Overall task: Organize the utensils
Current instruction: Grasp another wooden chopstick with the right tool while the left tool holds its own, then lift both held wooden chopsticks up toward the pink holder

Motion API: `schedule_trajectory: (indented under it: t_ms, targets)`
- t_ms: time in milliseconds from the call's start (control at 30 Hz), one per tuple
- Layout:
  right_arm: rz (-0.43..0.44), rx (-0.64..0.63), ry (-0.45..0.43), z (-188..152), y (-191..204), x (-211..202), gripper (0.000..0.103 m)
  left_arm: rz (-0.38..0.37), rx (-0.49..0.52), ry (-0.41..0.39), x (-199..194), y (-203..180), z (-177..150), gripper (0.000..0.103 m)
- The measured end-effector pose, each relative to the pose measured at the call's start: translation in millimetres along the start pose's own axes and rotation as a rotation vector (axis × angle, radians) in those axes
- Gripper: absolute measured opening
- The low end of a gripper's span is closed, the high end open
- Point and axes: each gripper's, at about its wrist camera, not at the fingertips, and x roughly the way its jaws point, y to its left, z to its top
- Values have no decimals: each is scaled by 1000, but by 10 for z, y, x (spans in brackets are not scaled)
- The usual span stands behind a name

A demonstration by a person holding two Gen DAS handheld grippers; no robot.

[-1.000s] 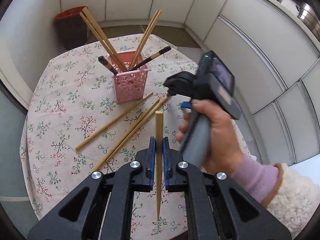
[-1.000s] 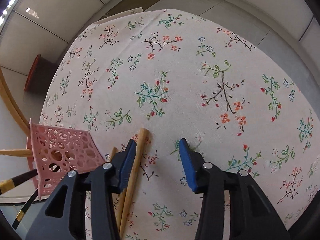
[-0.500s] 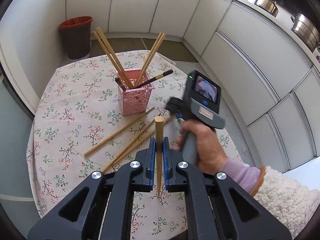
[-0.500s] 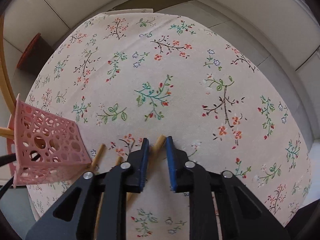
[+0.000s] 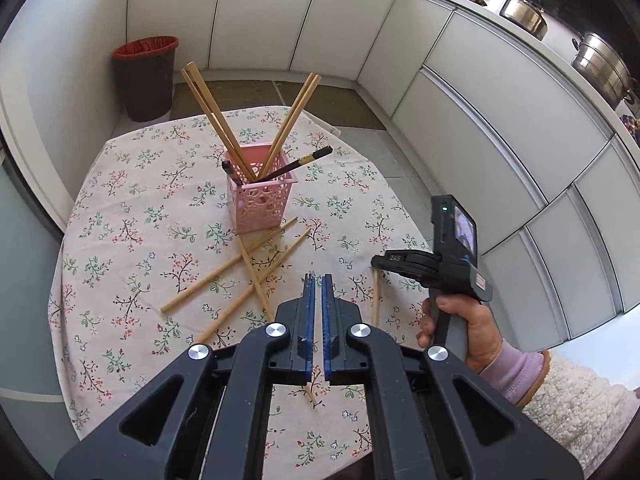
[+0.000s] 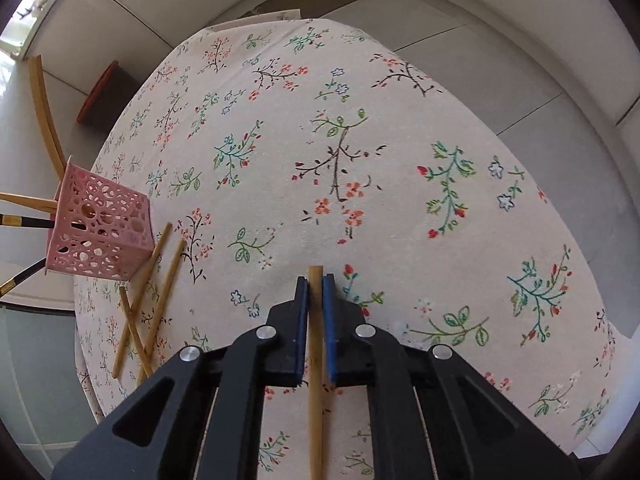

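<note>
A bamboo chopstick (image 6: 315, 344) is pinched between the blue pads of the right gripper (image 6: 315, 280), jaws pressed onto it near its blunt upper end, with the rest of the stick running back under the gripper body; whether it is lifted off the floral tablecloth (image 6: 360, 128) or lying on it cannot be told. The left gripper (image 5: 316, 280) is seen with its pads drawn close together and nothing between them; it is held above the cloth. Three loose bamboo chopsticks (image 5: 228, 270) are left crossed in a heap on the cloth just in front of the pink basket (image 5: 260, 204), one touching the basket's foot, and a short piece of another stick (image 5: 311, 394) is glimpsed under the left gripper. Four bamboo sticks and a pair of dark chopsticks (image 5: 294, 164) are already stood leaning in the basket. The right hand (image 5: 464, 328) is seen on its grey handle. The held stick is judged light, stiff and smooth, so rolling or pivoting between the pads is likely if it is held only at one end; a pinch nearer mid-length, square across the shaft, would be steadier, though an end grip suits a tip-down drop into the basket. The basket is judged light and easily tipped by a sideways knock. The crossed sticks are best taken one at a time, topmost first.
</note>
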Motion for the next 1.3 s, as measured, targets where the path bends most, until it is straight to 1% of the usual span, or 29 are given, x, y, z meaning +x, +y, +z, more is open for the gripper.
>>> schedule_trajectory:
  t_ms: [100, 167, 233, 300, 333, 367, 400, 433, 500, 533, 567, 600, 633, 667, 733, 800, 867, 900, 933, 1000, 1067, 1167, 1233, 1300]
  targets:
    - [20, -22, -10, -104, -84, -163, 8, 16, -27, 24, 82, 76, 6, 2]
    - [26, -46, -17, -127, -98, -245, 8, 27, -69, 64, 230, 182, 18, 3]
    - [28, -63, -22, -171, -128, -328, 8, 44, -124, 119, 450, 315, 15, 3]
    - [43, -63, -23, -199, -161, -373, 8, 83, -191, 196, 778, 506, -32, 3]
    - [53, -63, -19, -204, -169, -368, 8, 103, -233, 216, 925, 594, -64, 4]
    - [63, -62, -14, -209, -179, -358, 8, 117, -254, 233, 1050, 650, -94, 4]
    - [73, -56, -11, -231, -209, -360, 8, 131, -275, 241, 1167, 696, -122, 5]
    - [84, -49, -4, -252, -244, -355, 8, 145, -300, 235, 1273, 726, -138, 10]
    - [101, -40, 10, -281, -297, -321, 8, 159, -309, 214, 1396, 730, -129, 12]
    - [103, -38, 16, -296, -323, -304, 8, 162, -320, 187, 1435, 720, -104, 17]
    - [104, -38, 22, -310, -345, -289, 8, 157, -328, 166, 1460, 720, -80, 29]
    - [104, -38, 27, -317, -354, -269, 8, 160, -339, 148, 1489, 721, -53, 39]
    - [105, -37, 33, -319, -363, -255, 8, 176, -355, 126, 1505, 725, -34, 54]
    - [107, -37, 37, -321, -375, -251, 8, 193, -374, 101, 1526, 736, -15, 57]
    - [108, -49, 28, -315, -385, -272, 8, 213, -392, 107, 1625, 758, 19, 56]
    - [95, -69, 8, -301, -391, -307, 8, 247, -409, 136, 1748, 774, 35, 52]
    - [102, -66, 6, -287, -420, -324, 8, 272, -405, 171, 1892, 797, 20, 38]
    - [106, -62, 8, -279, -439, -324, 8, 312, -387, 174, 1936, 785, 17, 19]
    - [107, -58, 9, -271, -461, -325, 8, 358, -360, 158, 1942, 765, 20, 6]
    - [118, -45, 11, -259, -490, -335, 8, 352, -358, 137, 1921, 771, 1, 6]
    - [135, -41, 8, -252, -486, -378, 8, 325, -384, 104, 1787, 793, -39, 6]
    - [188, -65, -23, -276, -395, -569, 8, 234, -388, 50, 1443, 759, -81, 6]
    - [220, -94, -51, -322, -315, -735, 8, 175, -353, 19, 1179, 662, -89, 6]
    - [248, -135, -82, -396, -232, -938, 8, 128, -310, -42, 870, 537, -107, 6]
